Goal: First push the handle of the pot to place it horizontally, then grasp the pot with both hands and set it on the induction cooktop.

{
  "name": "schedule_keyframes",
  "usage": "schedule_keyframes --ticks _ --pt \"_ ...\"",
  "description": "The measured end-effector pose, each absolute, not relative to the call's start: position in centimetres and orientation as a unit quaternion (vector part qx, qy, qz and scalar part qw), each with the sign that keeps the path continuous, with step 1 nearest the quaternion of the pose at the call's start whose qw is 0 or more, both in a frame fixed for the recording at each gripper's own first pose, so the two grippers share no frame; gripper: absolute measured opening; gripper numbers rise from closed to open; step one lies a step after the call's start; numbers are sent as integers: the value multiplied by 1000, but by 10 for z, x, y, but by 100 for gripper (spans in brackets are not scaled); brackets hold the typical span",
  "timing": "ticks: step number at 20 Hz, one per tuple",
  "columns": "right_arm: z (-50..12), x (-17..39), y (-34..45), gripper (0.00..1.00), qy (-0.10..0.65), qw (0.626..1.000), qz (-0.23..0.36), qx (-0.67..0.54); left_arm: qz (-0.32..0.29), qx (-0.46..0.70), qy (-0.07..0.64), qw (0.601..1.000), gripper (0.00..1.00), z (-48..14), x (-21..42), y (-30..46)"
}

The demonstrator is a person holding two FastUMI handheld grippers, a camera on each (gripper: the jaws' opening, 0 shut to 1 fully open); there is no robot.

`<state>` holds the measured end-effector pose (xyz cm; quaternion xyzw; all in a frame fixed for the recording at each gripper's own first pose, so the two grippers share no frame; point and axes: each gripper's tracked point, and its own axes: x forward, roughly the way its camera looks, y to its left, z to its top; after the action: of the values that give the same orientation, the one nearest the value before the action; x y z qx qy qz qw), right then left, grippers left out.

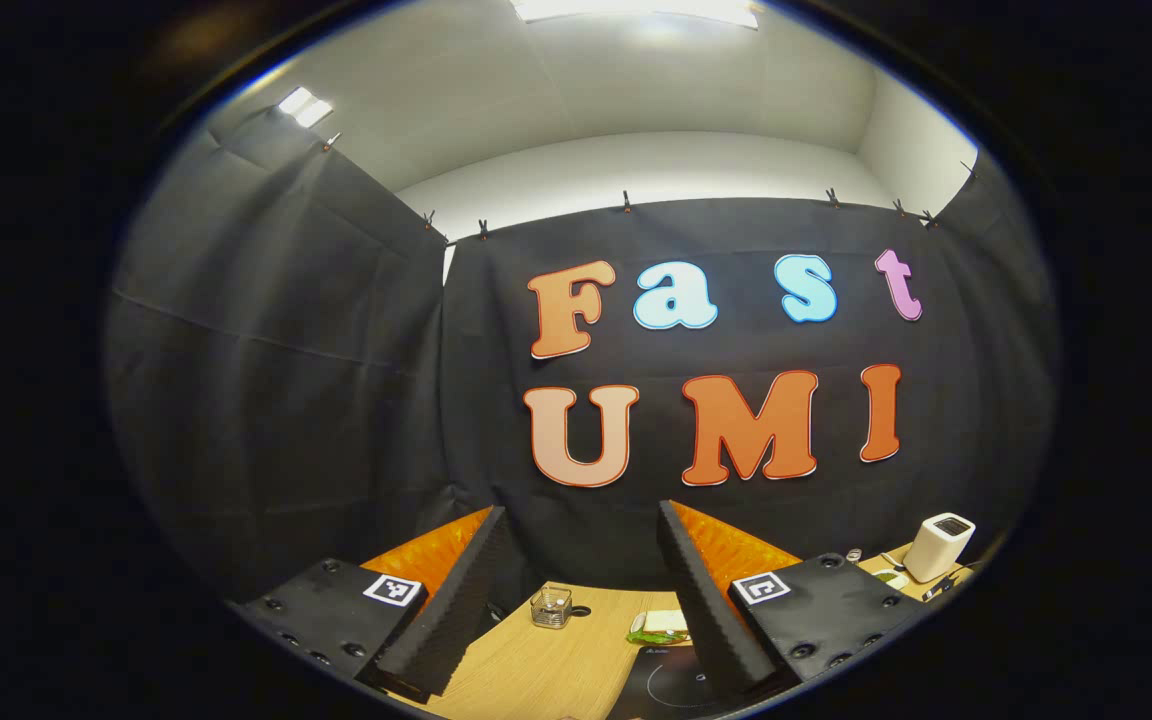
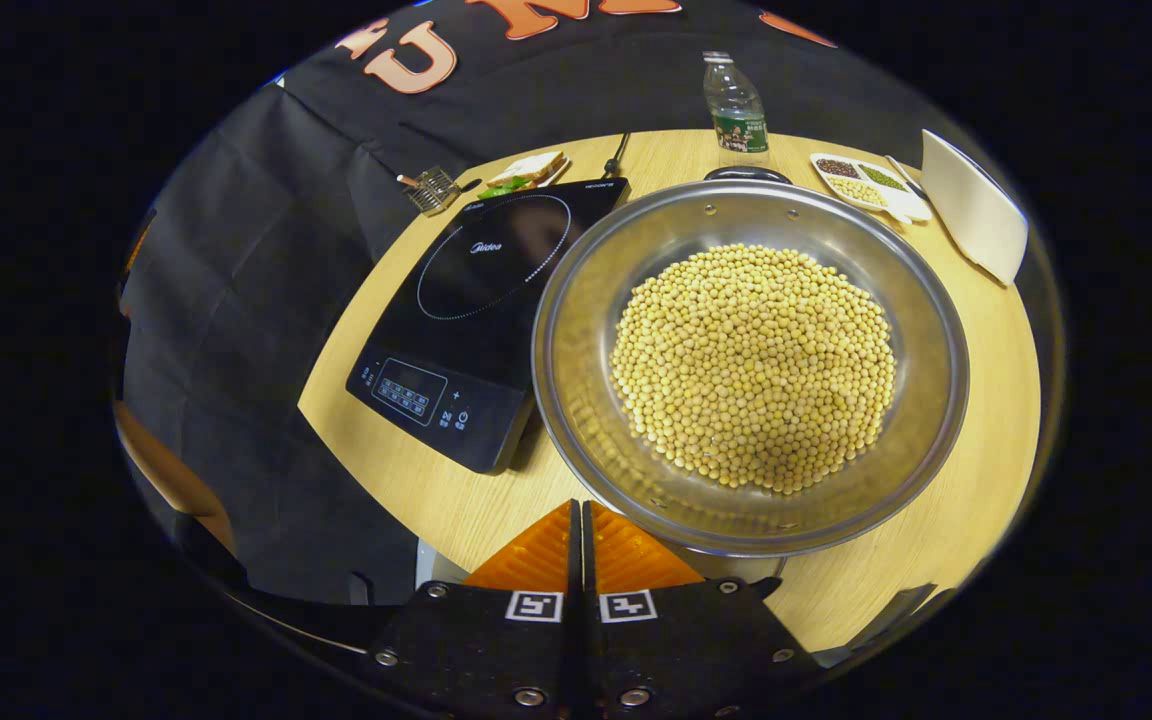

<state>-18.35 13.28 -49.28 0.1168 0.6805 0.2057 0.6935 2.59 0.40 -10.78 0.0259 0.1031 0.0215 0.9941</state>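
Pot: one, steel [image 2: 921, 330], centre-right of the right gripper view, on the table beside the cooktop's right edge, its rim overlapping that edge from this angle; not on the cooktop.
Beans: one heap [image 2: 754, 365], filling the pot's bottom.
Pot handles: one dark handle [image 2: 748, 174] at the far rim, top centre; a near handle cannot be made out behind the fingers.
Cooktop: one, black [image 2: 481, 300], left of centre, control panel toward the lower left; also at the bottom of the left gripper view [image 1: 661, 680].
Table: one, round, wood [image 2: 976, 500].
Bottle: one [image 2: 736, 105], top centre.
Dish: one, three compartments [image 2: 871, 185], upper right.
White box: one [image 2: 976, 210], upper right; also in the left gripper view, lower right [image 1: 939, 546].
Glass jar: one [image 1: 551, 606], bottom centre.
Sandwich: one [image 2: 526, 170], upper left.
Right gripper [image 2: 581, 540]: bottom centre, fingers pressed together with nothing between, tips just before the pot's near rim, camera looking down.
Left gripper [image 1: 581, 560]: fingers wide apart, holding nothing, raised and pointing level at the wall.
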Motion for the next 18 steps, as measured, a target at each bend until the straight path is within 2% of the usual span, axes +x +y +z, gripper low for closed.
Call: schedule_keyframes --ticks 18 --pt "-511 -175 26 0 691 707 106 111 -1 14 109 994 97 -118 32 -22"
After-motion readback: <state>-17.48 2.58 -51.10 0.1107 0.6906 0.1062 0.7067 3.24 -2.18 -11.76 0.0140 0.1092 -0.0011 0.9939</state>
